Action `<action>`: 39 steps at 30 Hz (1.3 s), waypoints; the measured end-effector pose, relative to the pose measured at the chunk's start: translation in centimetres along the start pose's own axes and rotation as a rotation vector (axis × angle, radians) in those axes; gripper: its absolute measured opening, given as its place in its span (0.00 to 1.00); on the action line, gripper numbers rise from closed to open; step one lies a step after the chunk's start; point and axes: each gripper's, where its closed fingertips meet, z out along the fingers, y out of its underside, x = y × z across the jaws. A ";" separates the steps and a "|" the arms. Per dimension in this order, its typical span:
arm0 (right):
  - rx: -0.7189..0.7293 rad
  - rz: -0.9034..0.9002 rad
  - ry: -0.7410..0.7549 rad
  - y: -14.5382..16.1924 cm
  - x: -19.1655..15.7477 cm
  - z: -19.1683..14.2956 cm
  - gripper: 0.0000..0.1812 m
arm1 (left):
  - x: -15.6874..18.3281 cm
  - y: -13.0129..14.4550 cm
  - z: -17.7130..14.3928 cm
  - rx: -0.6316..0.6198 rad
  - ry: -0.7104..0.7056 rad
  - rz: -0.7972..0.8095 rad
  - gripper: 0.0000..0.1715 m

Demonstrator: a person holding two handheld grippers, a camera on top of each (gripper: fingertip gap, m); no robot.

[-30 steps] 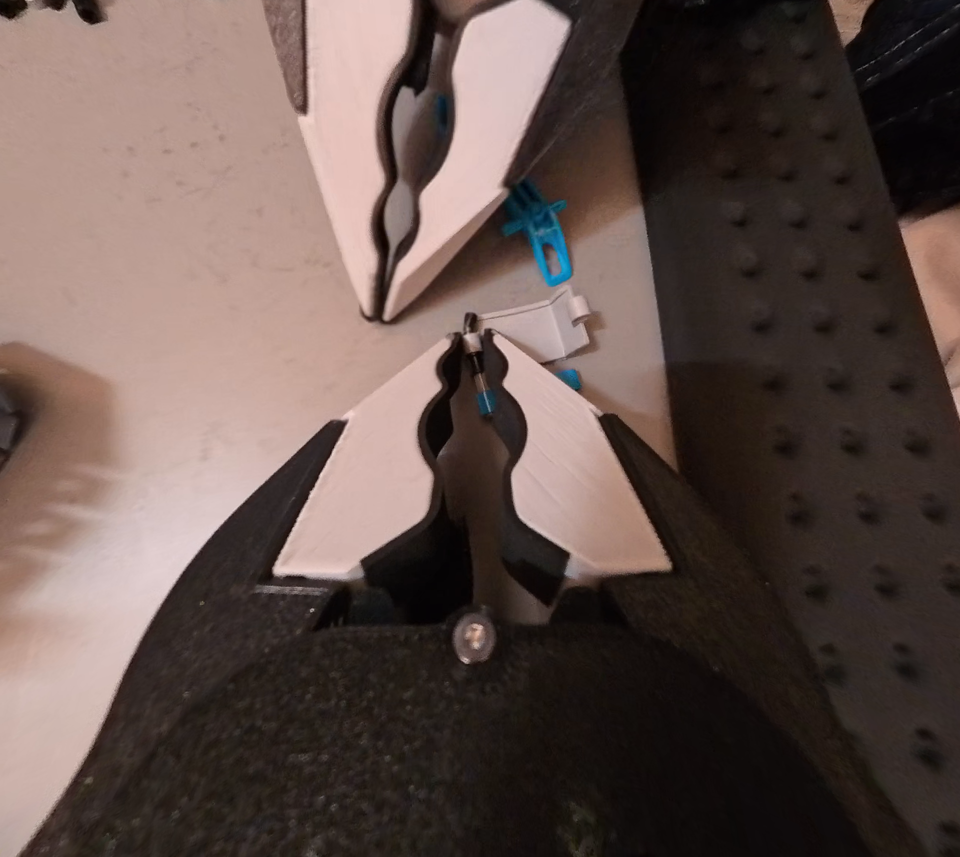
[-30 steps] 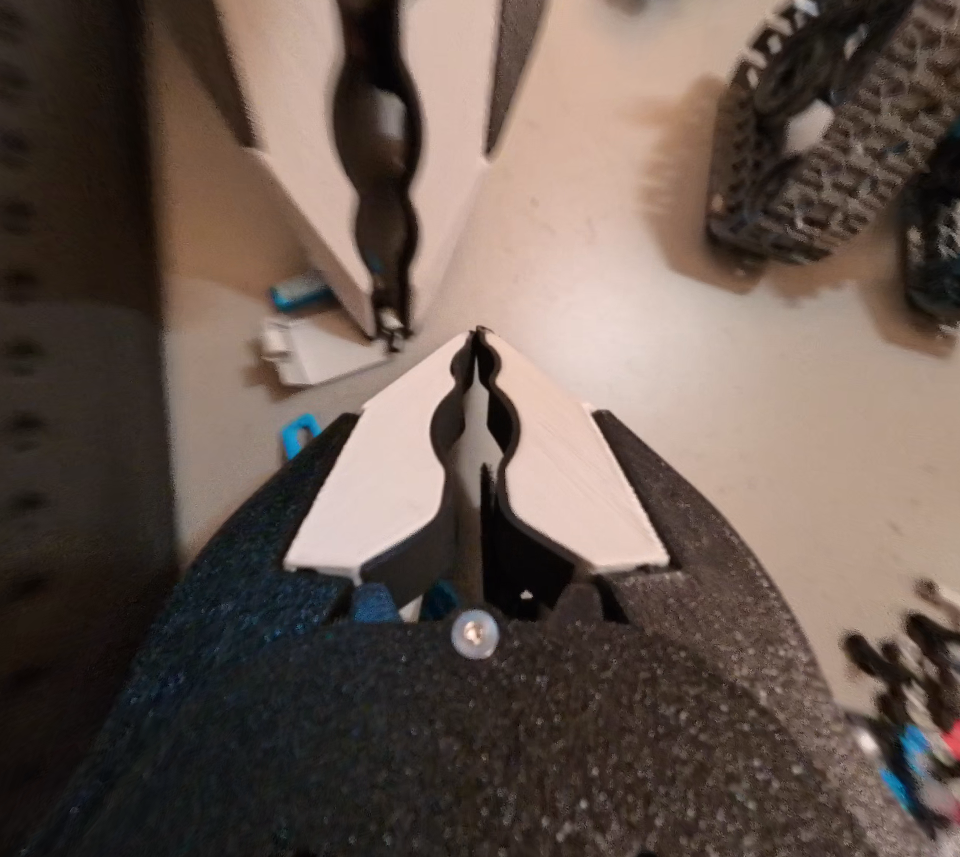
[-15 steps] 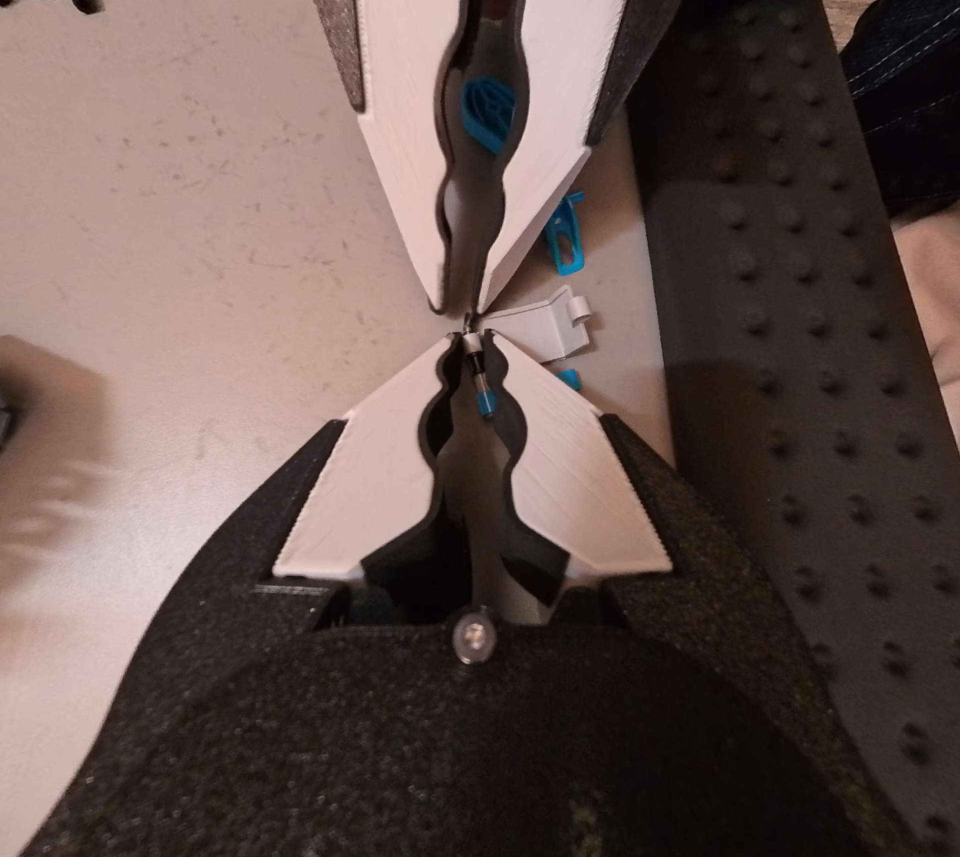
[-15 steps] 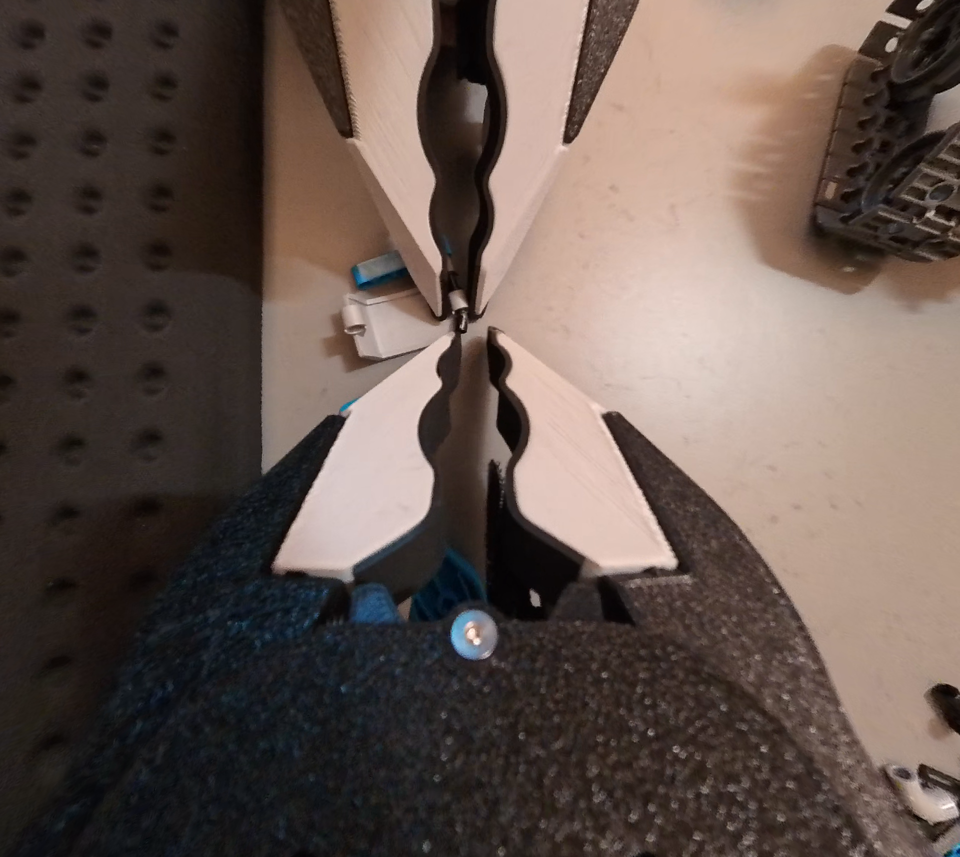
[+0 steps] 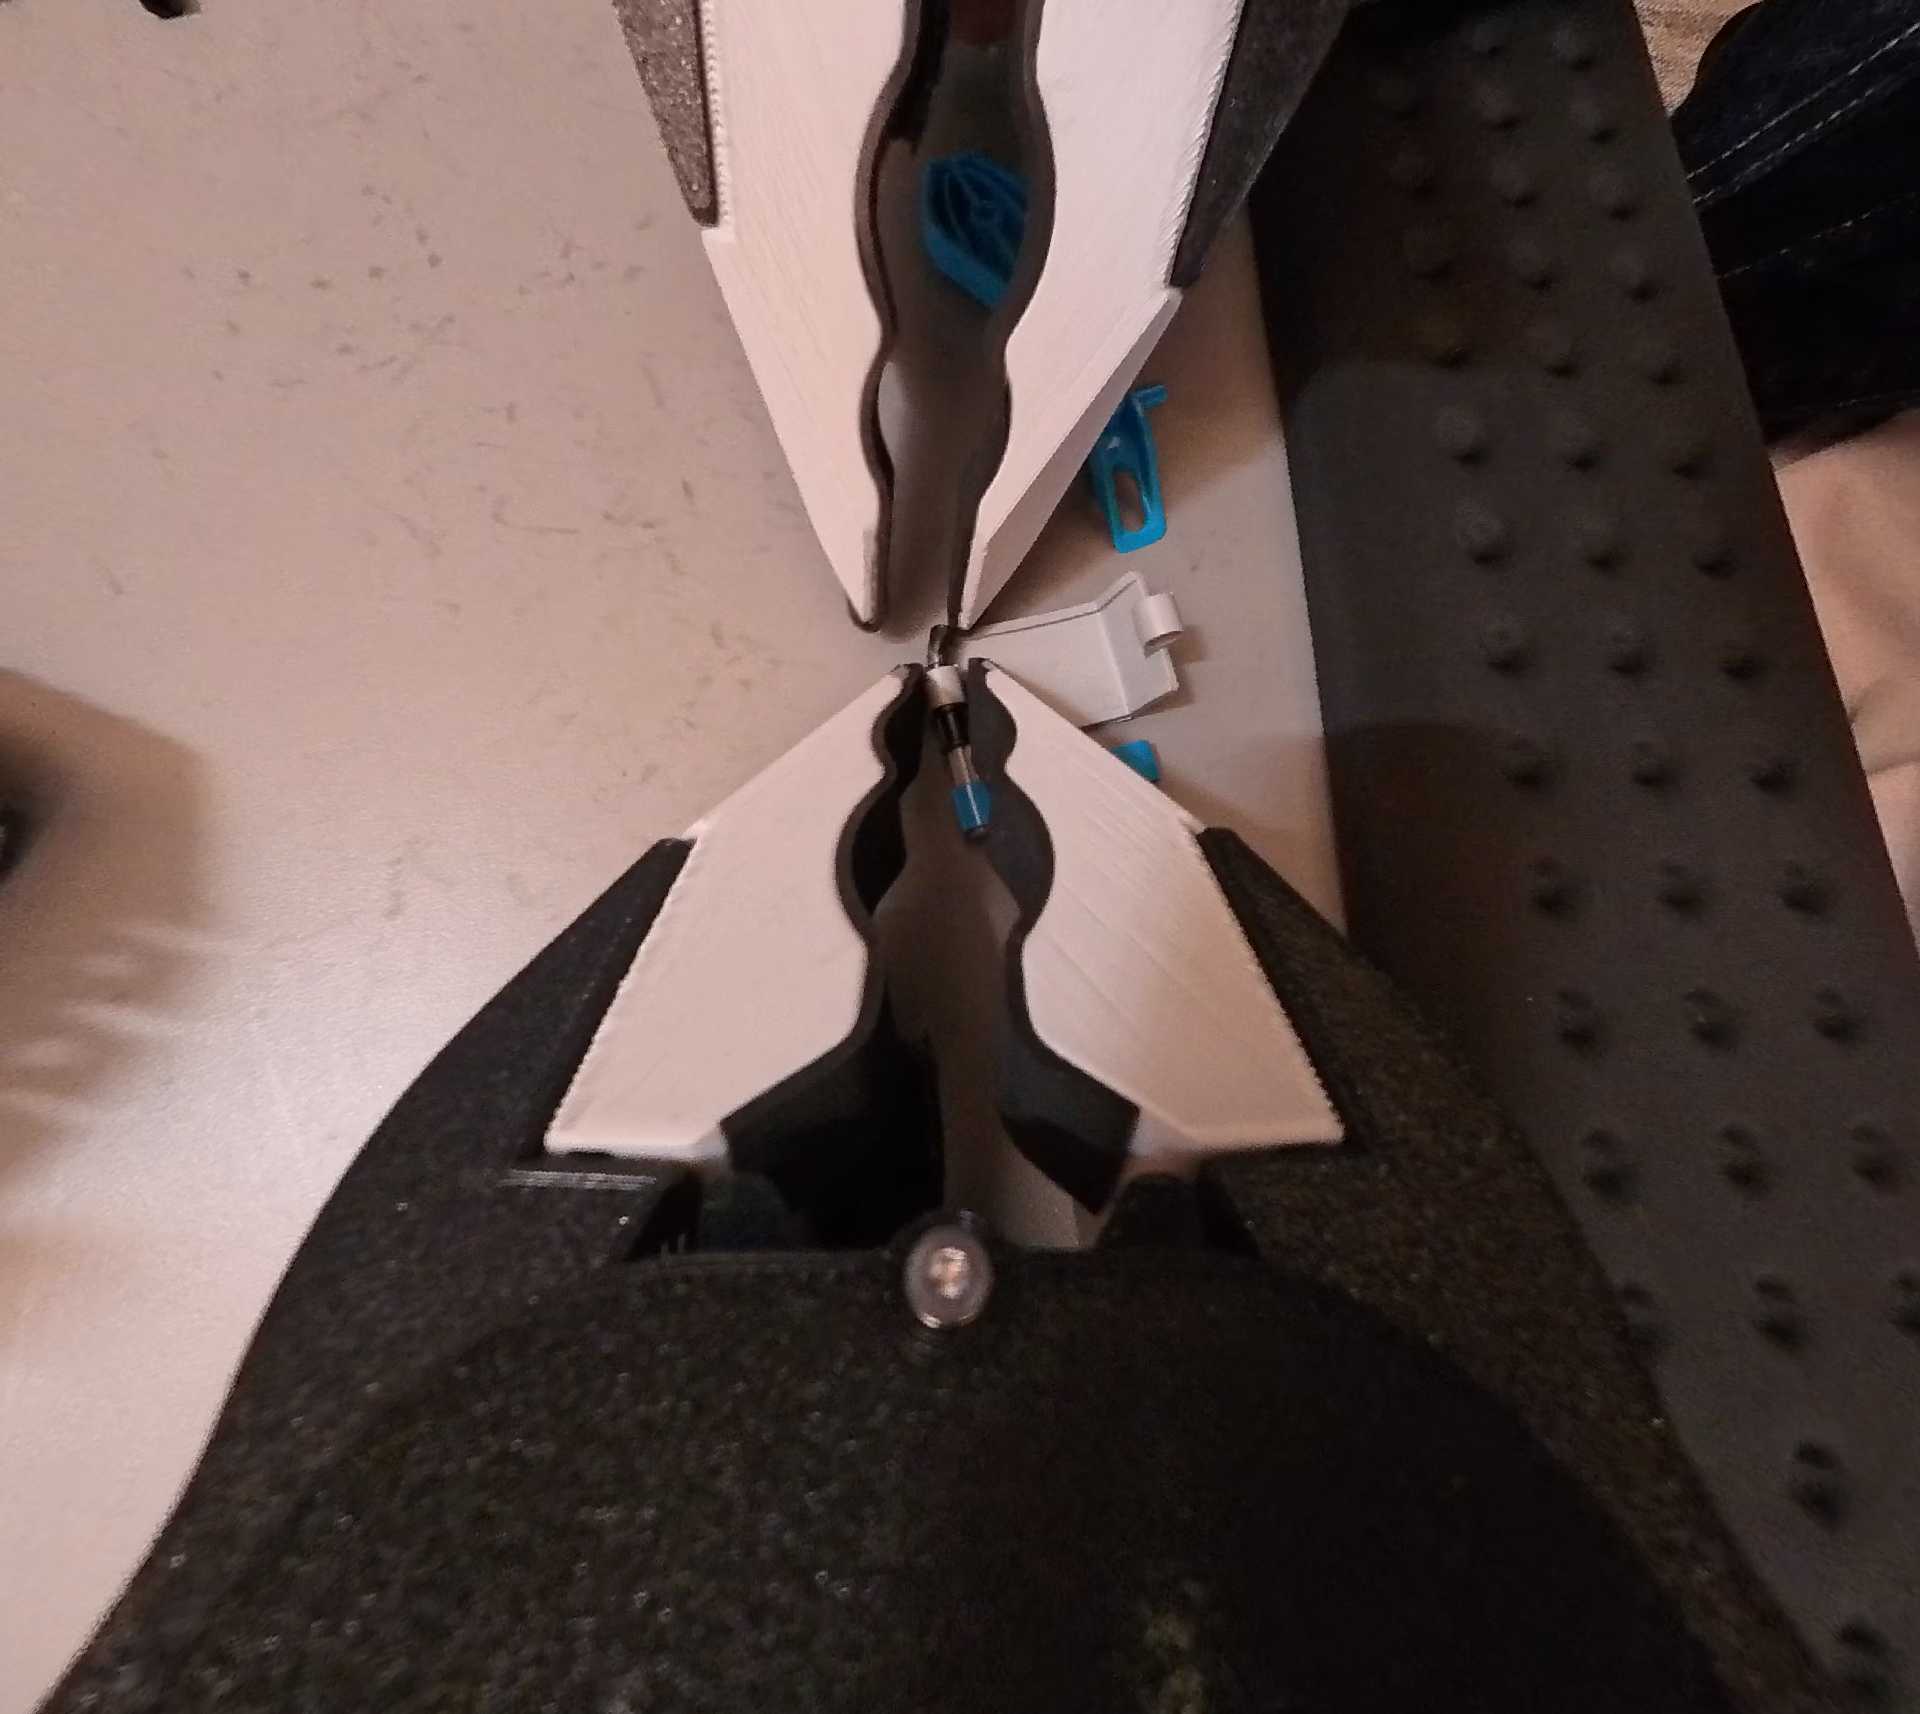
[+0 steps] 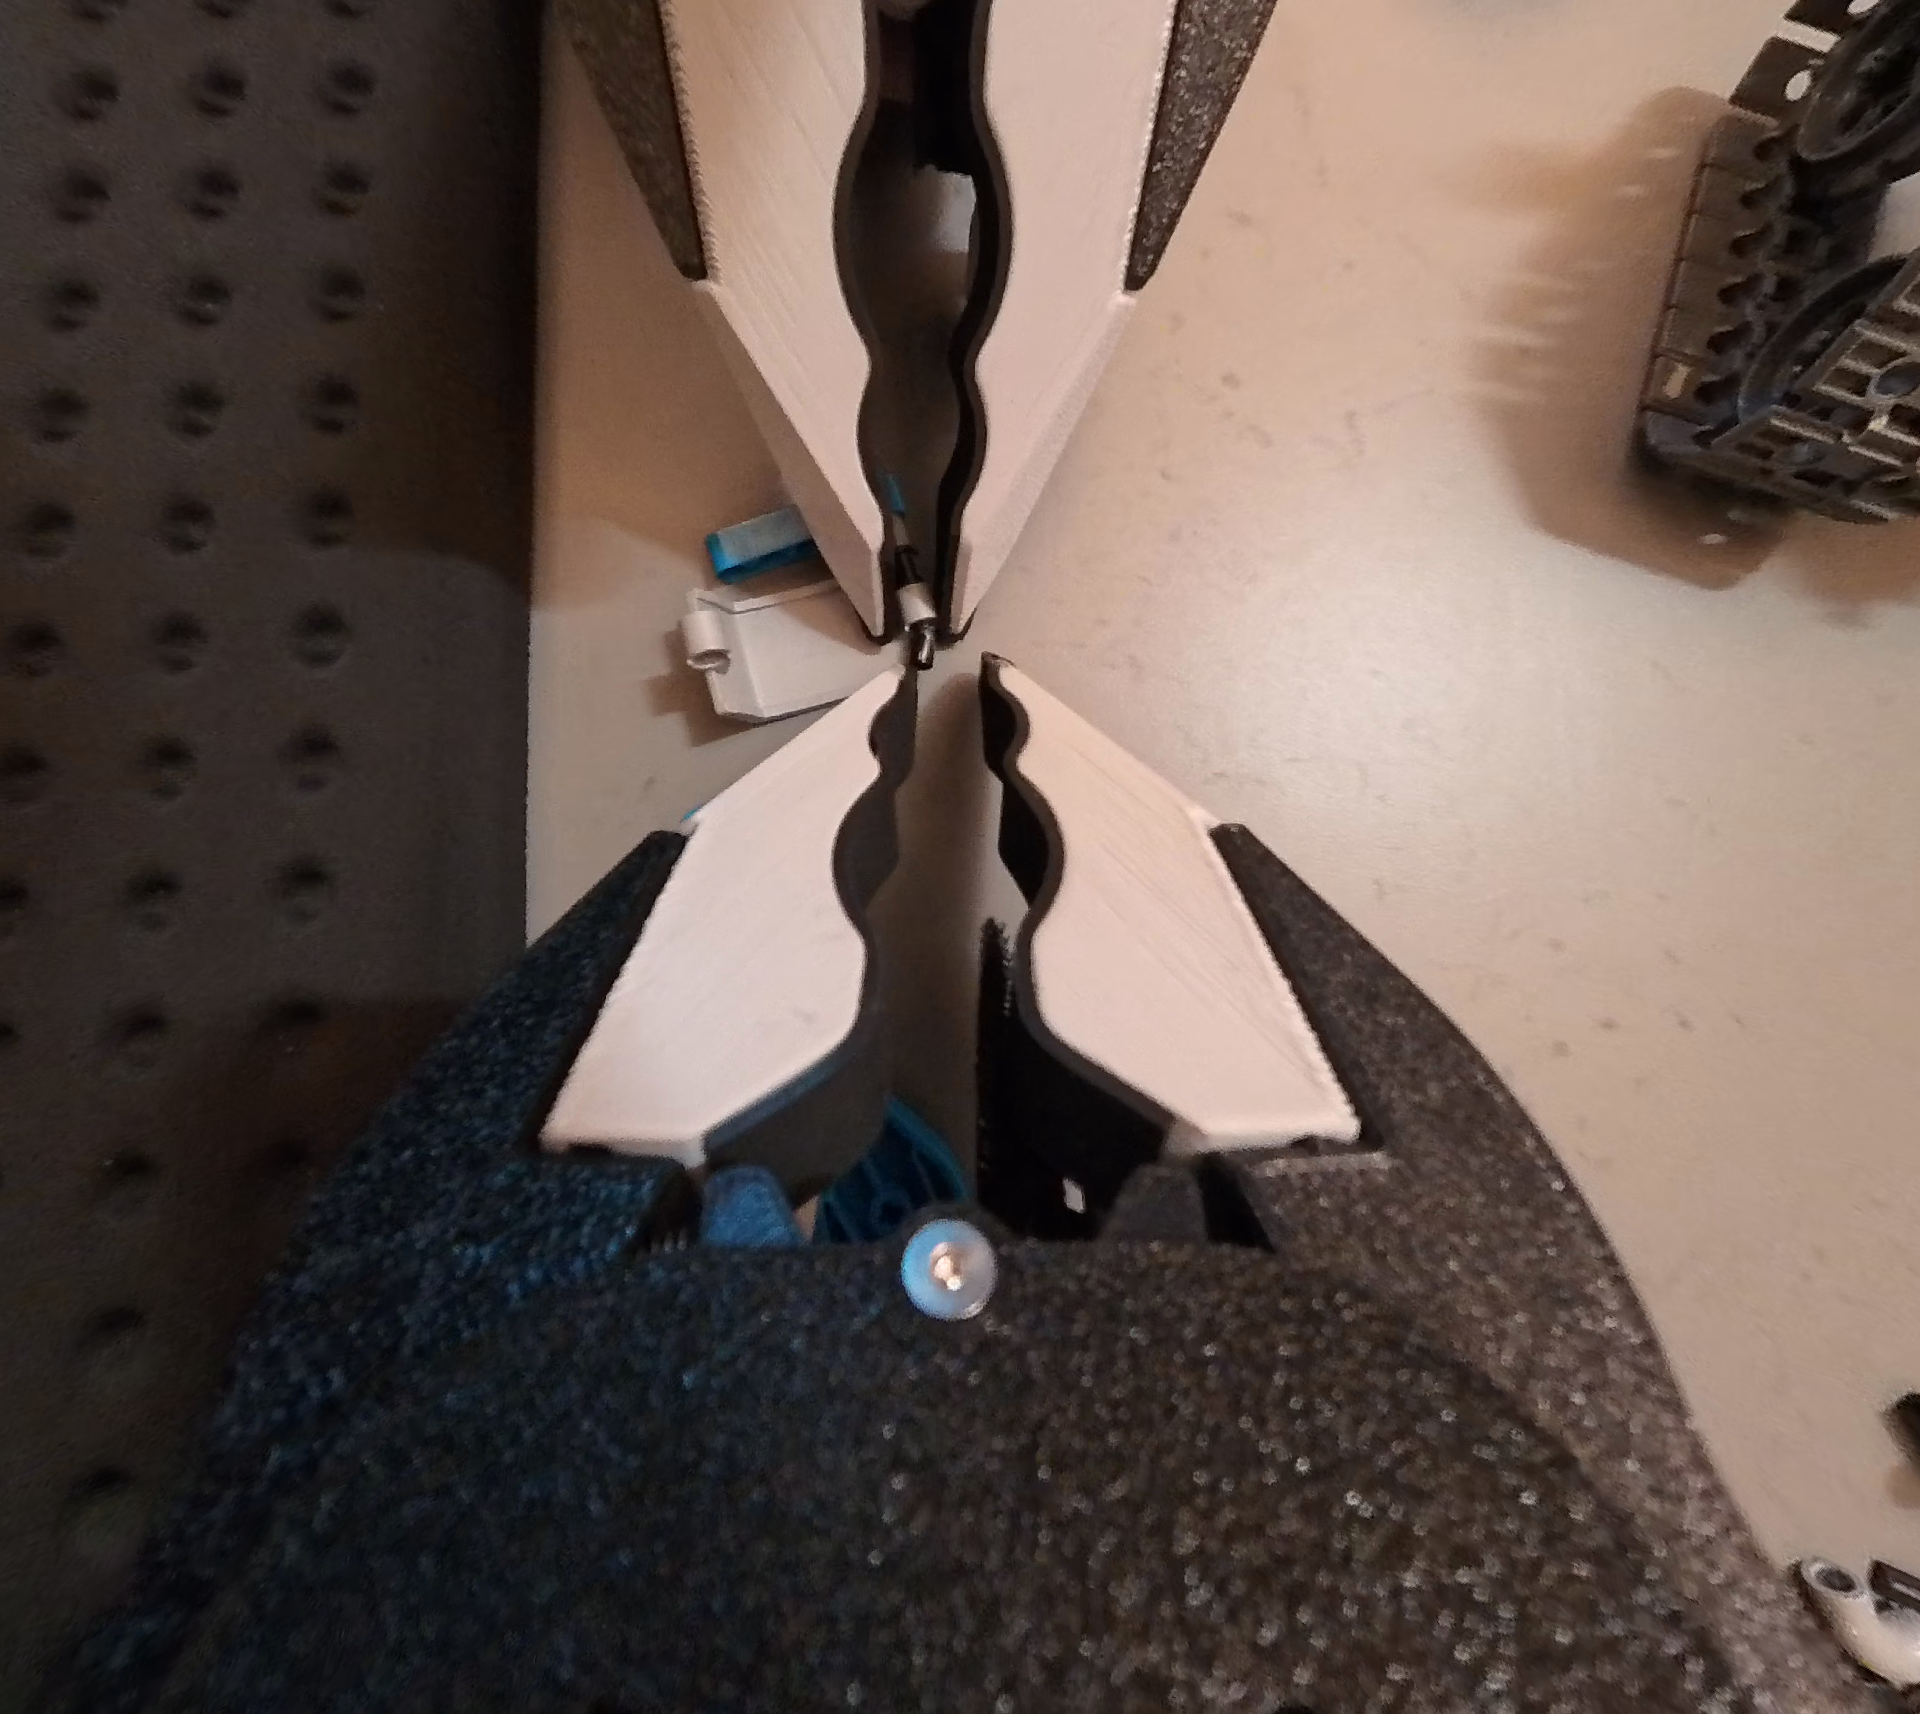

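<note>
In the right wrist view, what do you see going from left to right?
Dark bumpy mat → grey flat piece → little pin held by the far tongs → black toy track.

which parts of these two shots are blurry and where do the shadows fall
Left wrist view: the thin axle piece in the left gripper is sharp, the dark shape at the left edge is smeared. Right wrist view: the right gripper is fairly crisp, the tracked assembly is soft and casts a shadow leftward on the table.
</note>
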 end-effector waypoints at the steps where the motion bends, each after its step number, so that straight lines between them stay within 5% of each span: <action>1: 0.002 0.002 0.000 0.0 0.0 0.0 0.06 | 0.0 0.0 0.0 0.000 0.000 0.000 0.04; 10: 0.012 0.025 -0.023 -0.1 -0.3 0.3 0.10 | 0.0 0.0 0.0 0.000 0.002 -0.001 0.04; 16: 0.038 0.012 -0.058 -0.4 -0.9 0.3 0.01 | 0.1 0.1 -0.4 0.011 -0.034 0.042 0.05; 18: 0.046 0.003 -0.033 -0.4 -0.6 0.2 0.01 | -0.3 0.6 -1.0 0.010 -0.061 0.015 0.13; 22: 0.090 -0.048 0.067 -0.9 0.4 -0.5 0.01 | -0.2 0.3 -2.2 0.073 -0.014 -0.047 0.00; 36: 0.239 0.042 0.136 -2.4 2.2 -3.6 0.01 | -1.6 1.2 -3.4 0.041 -0.106 -0.016 0.00; 39: 0.349 0.099 0.145 -3.6 3.1 -5.2 0.01 | -1.9 -0.5 -3.7 0.122 -0.133 -0.045 0.15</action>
